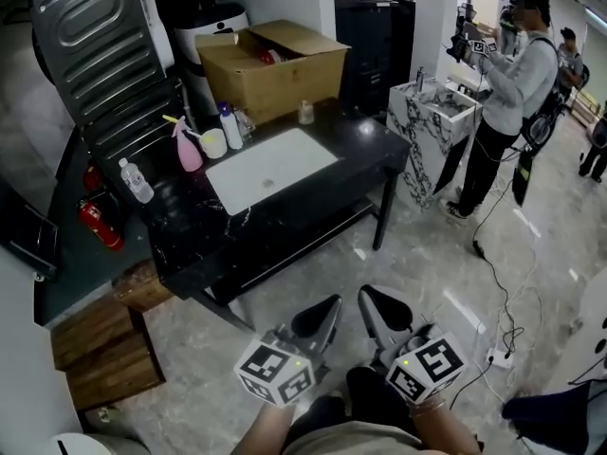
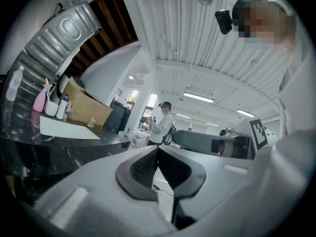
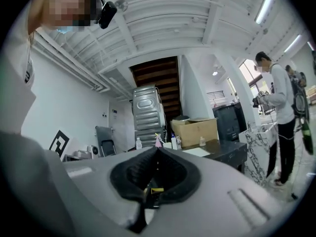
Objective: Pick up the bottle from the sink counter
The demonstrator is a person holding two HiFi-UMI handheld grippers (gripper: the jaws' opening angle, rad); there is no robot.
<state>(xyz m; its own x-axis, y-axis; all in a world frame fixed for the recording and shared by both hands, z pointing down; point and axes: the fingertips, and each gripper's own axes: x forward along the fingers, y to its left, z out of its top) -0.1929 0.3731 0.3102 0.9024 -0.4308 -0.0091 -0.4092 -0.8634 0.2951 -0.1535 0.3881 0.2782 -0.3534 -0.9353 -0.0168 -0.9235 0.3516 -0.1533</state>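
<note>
Black marble counter [image 1: 313,207] stands well ahead, and the clear bottle [image 1: 137,180] is upright at its left edge. It looks light, thin-walled and slippery (probably squeezable), so grip it mid-body. The left gripper [image 1: 331,303] and right gripper [image 1: 369,296] have their jaws closed and empty.

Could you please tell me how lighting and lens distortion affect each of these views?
Head view: evenly lit, edges bowed, soft sheen on the black counter. Left gripper view: strong fisheye, dark corners, ceiling lights bright. Right gripper view: same fisheye, strip light glares at top right.
</note>
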